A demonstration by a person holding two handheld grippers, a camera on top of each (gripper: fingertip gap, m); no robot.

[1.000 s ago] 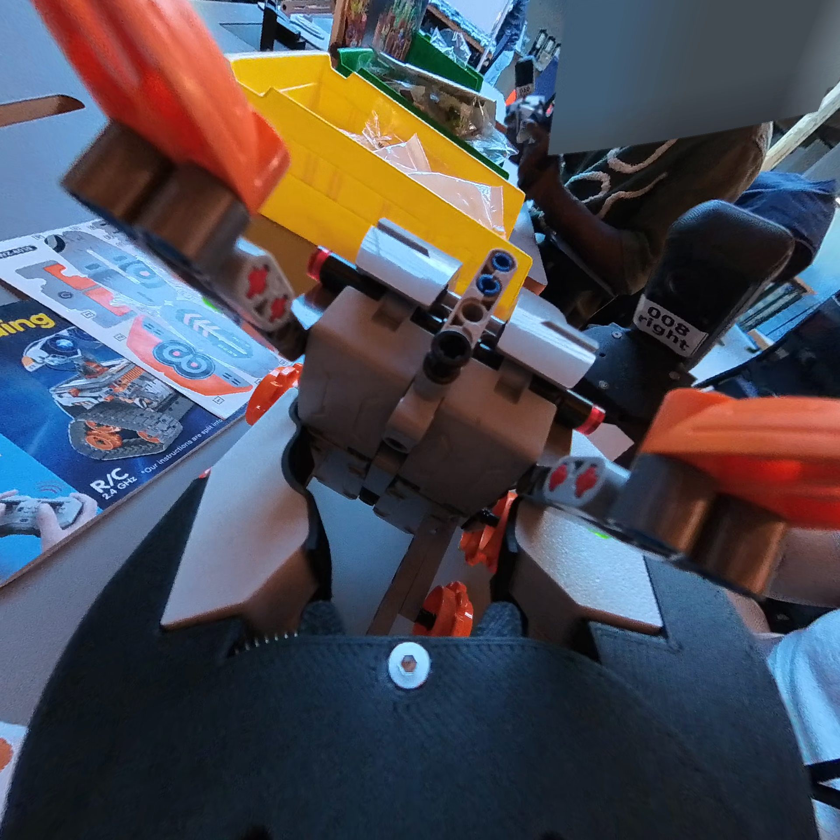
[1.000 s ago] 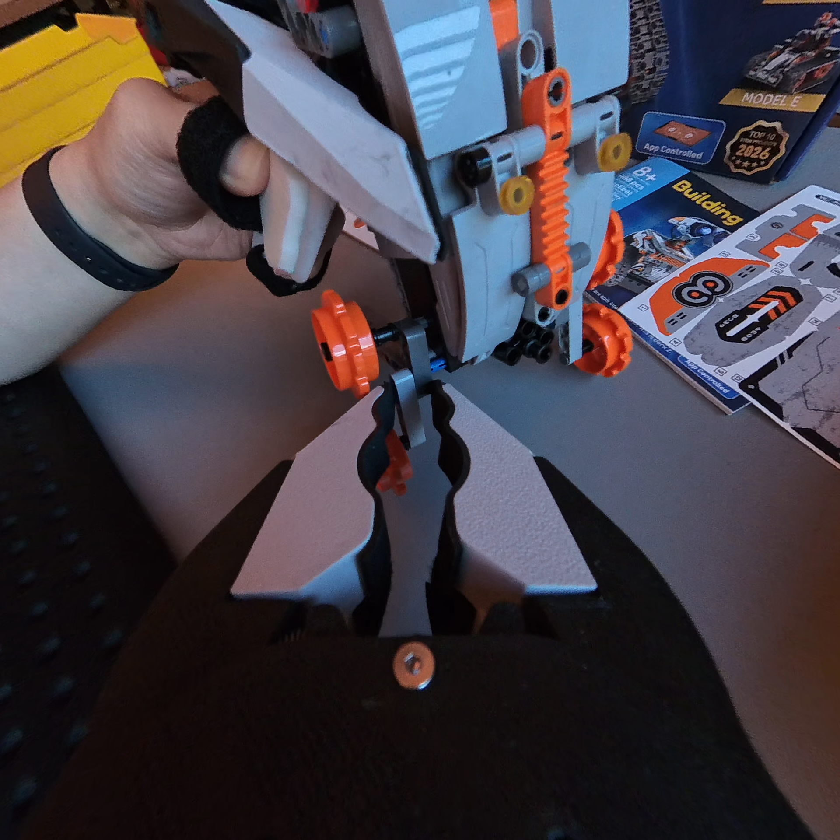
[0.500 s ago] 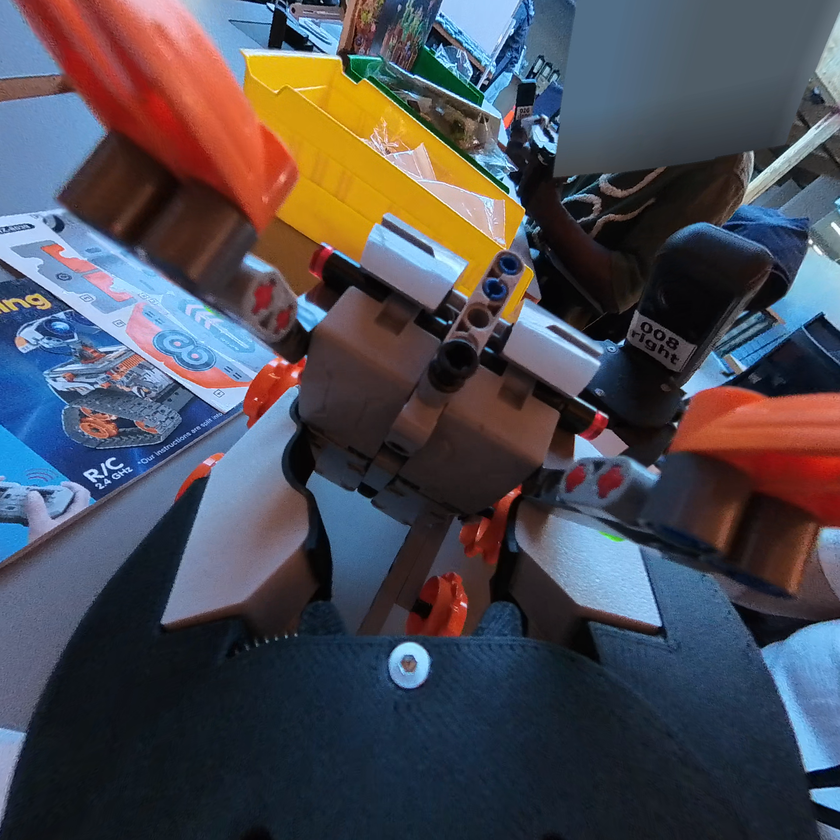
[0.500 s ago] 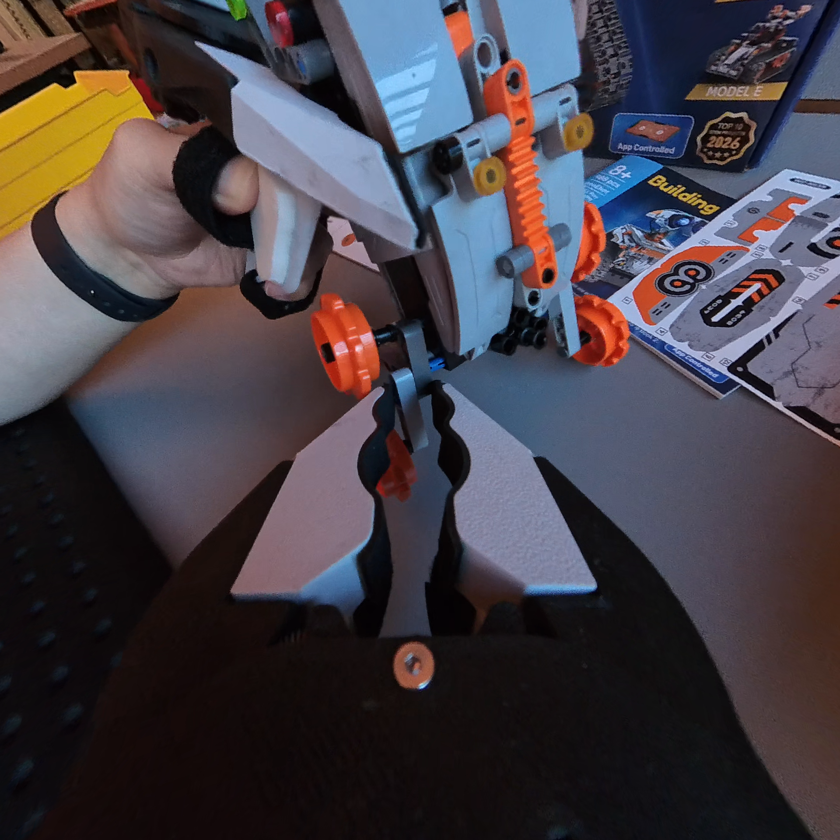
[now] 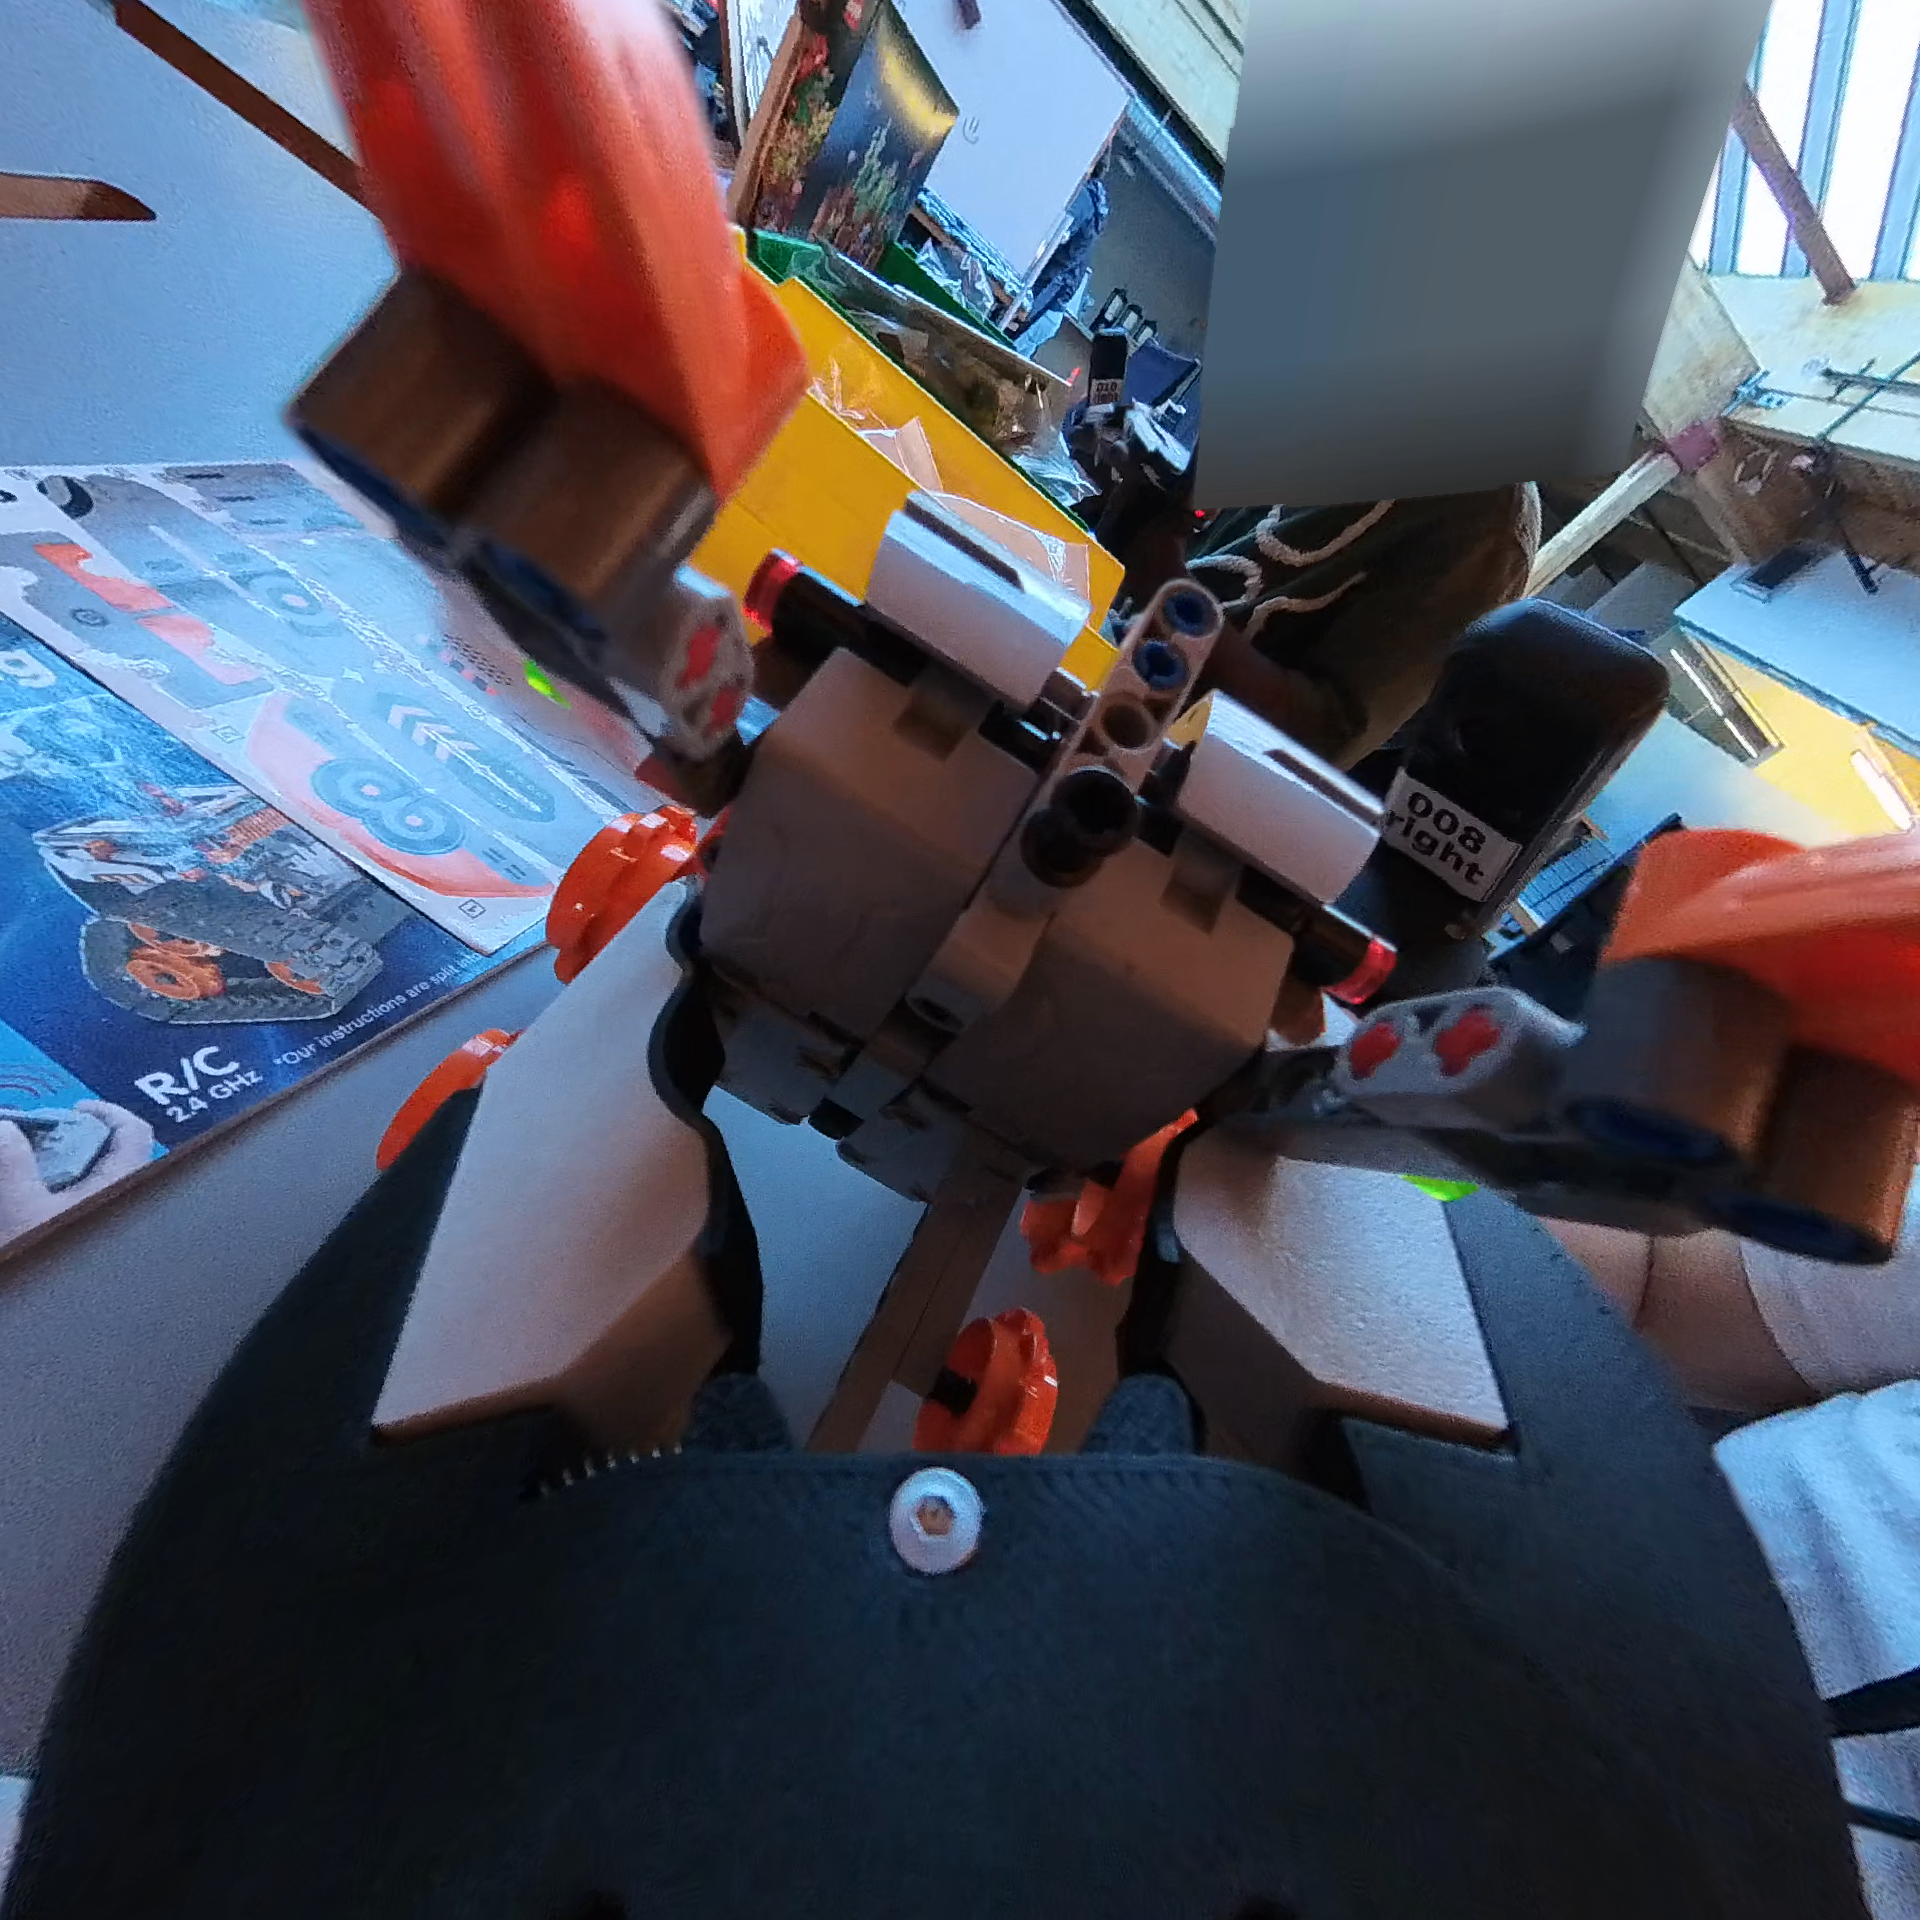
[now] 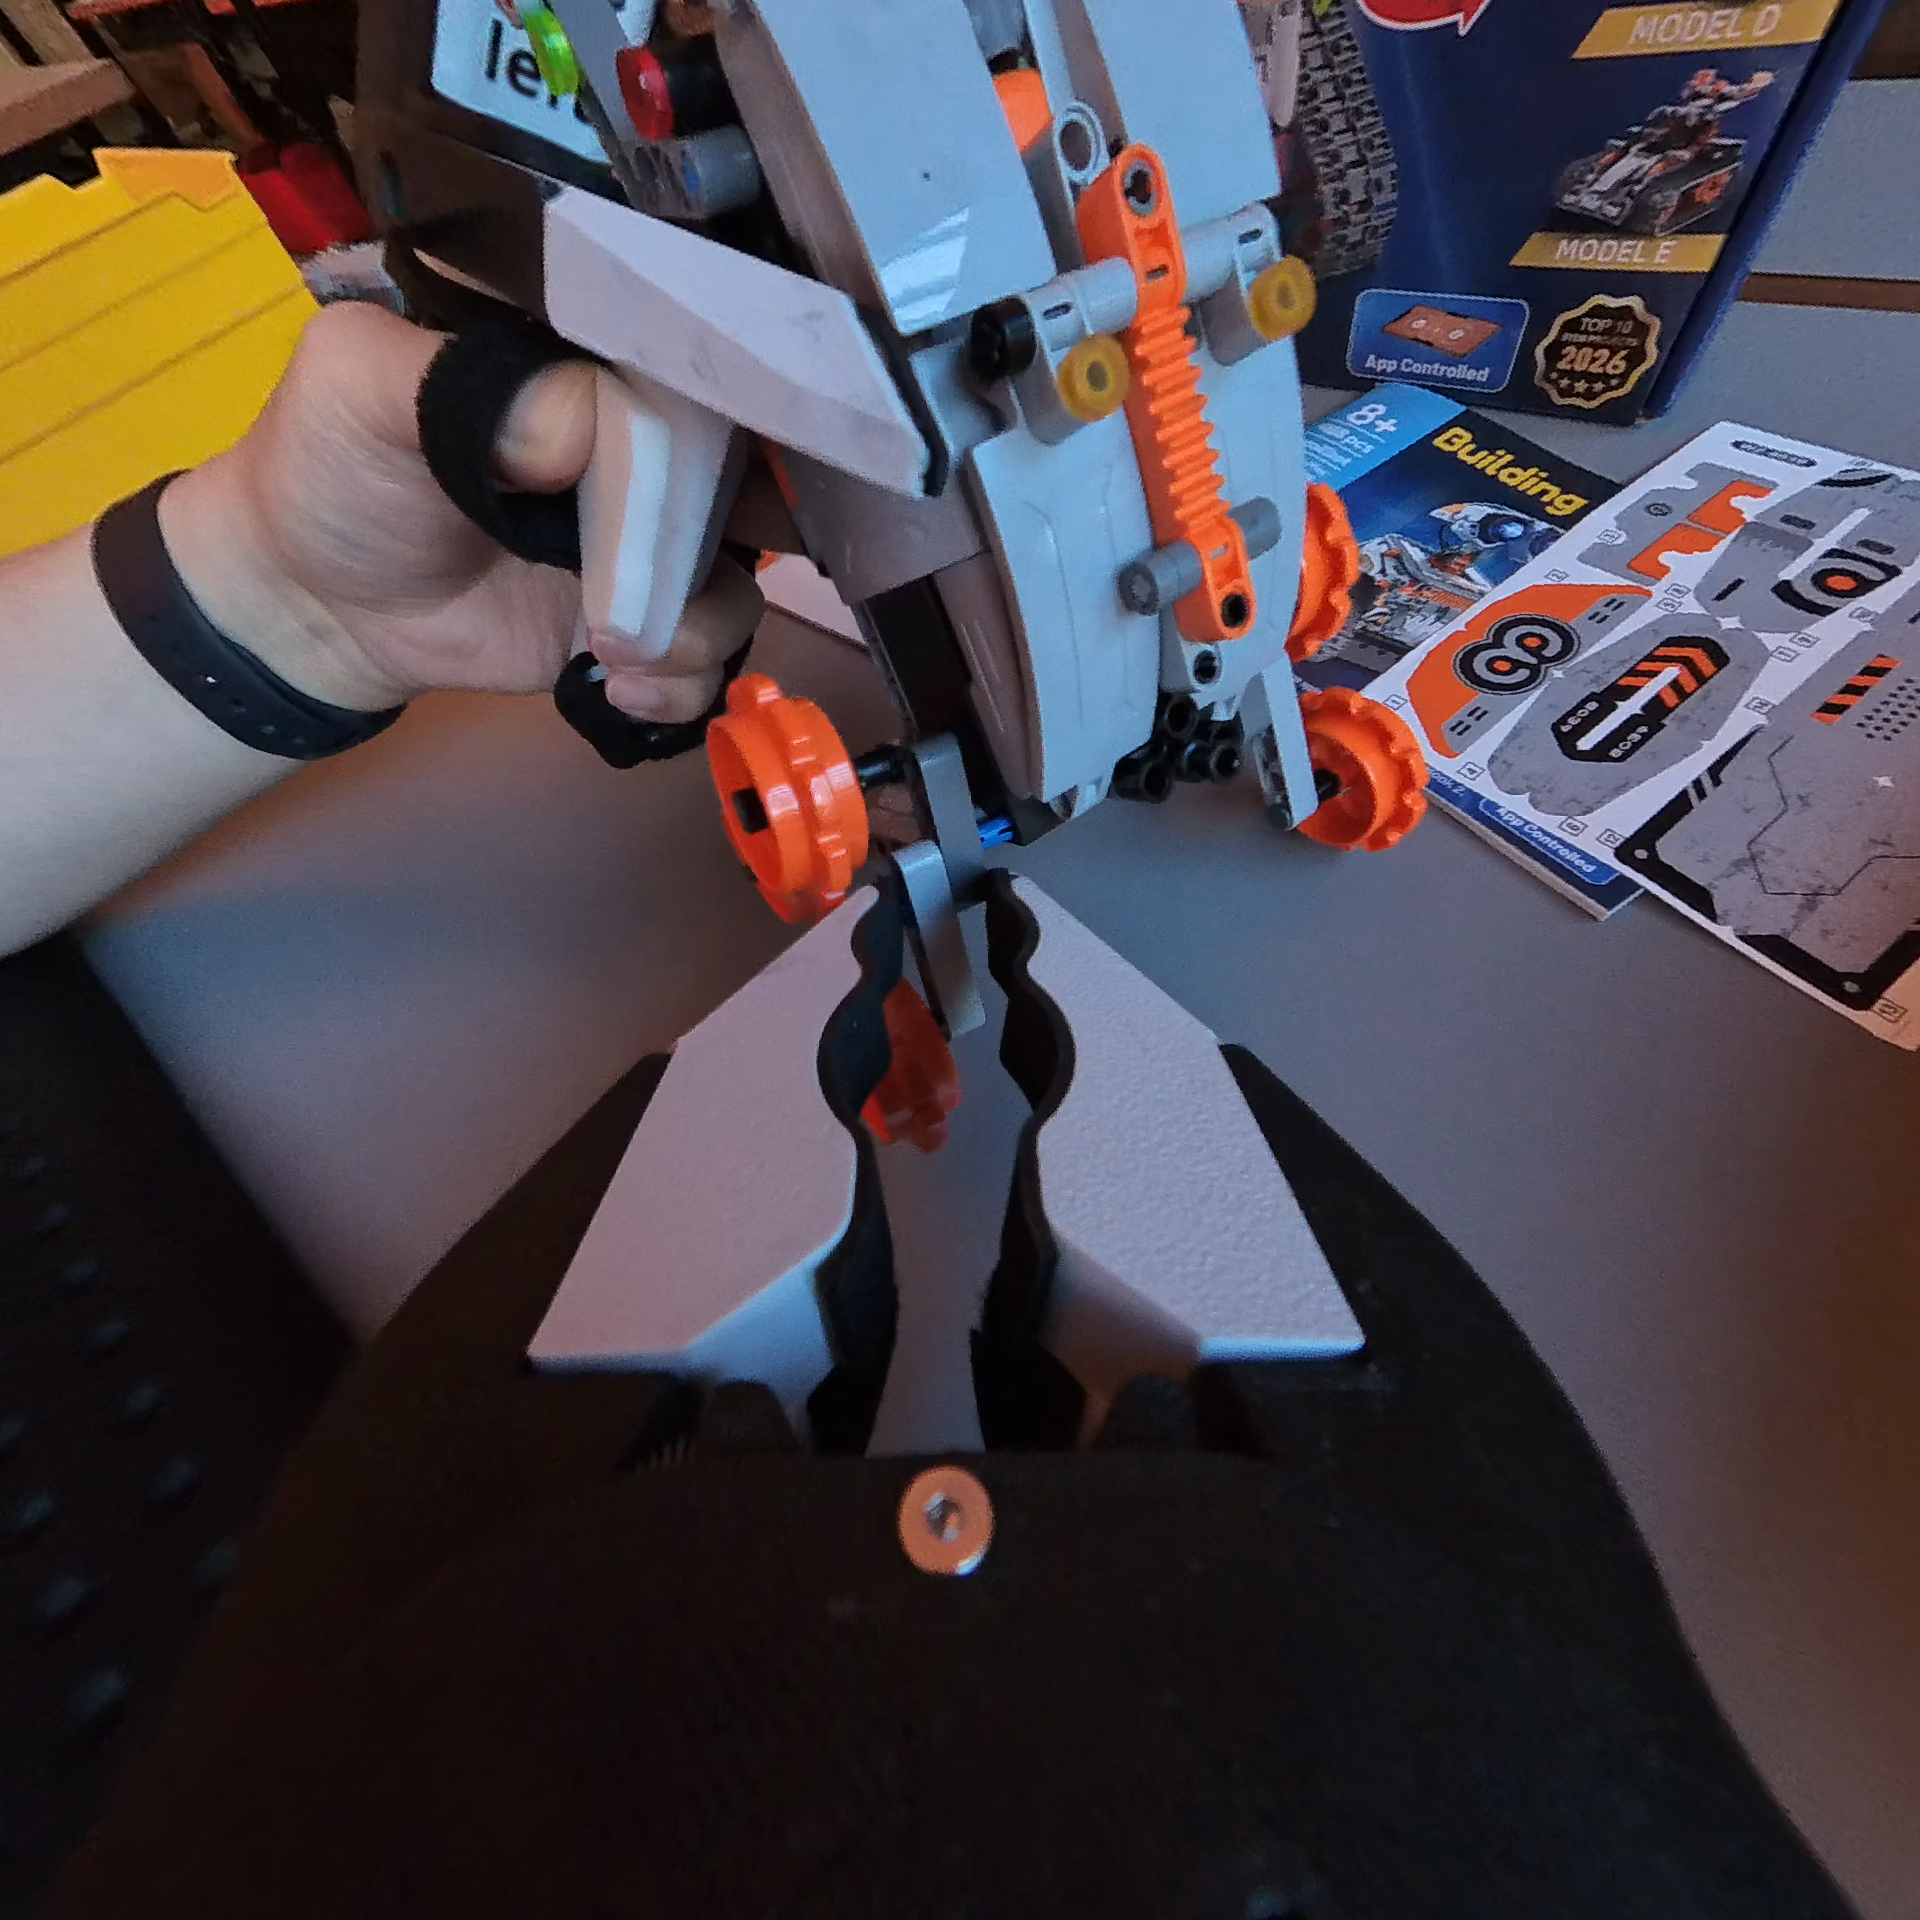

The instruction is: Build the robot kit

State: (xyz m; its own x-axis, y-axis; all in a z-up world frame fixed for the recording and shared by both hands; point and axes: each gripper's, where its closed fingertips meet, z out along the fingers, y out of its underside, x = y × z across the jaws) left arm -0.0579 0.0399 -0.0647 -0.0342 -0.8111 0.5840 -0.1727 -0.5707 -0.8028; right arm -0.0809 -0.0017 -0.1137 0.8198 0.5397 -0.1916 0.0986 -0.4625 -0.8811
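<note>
**Two hand-held grippers share one brick-built model**

Two grips hold the grey and orange brick-built vehicle model (image 5: 997,914) clear of the worktop (image 6: 1351,1195). The left hand-held gripper (image 5: 935,1101) has its fingers clamped against the model's grey body from either side, which carries the weight and keeps the model tilted up. The right hand-held gripper (image 6: 935,997) is nearly closed, pinching a thin grey beam (image 6: 940,935) that sticks out from the model's lower end; a small orange piece (image 6: 909,1070) sits between its pads just below that beam. Holding the bulk with one and a single part with the other looks like bracing for fine work on that beam.

An orange wheel hub (image 6: 784,795) sits just left of the beam, crowding the right gripper's approach. Beyond the model lie a sticker sheet (image 6: 1714,665) and an instruction booklet (image 6: 1444,540), with a blue box (image 6: 1558,208) behind them. A yellow bin (image 5: 883,488) stands beyond the model in the left wrist view.
</note>
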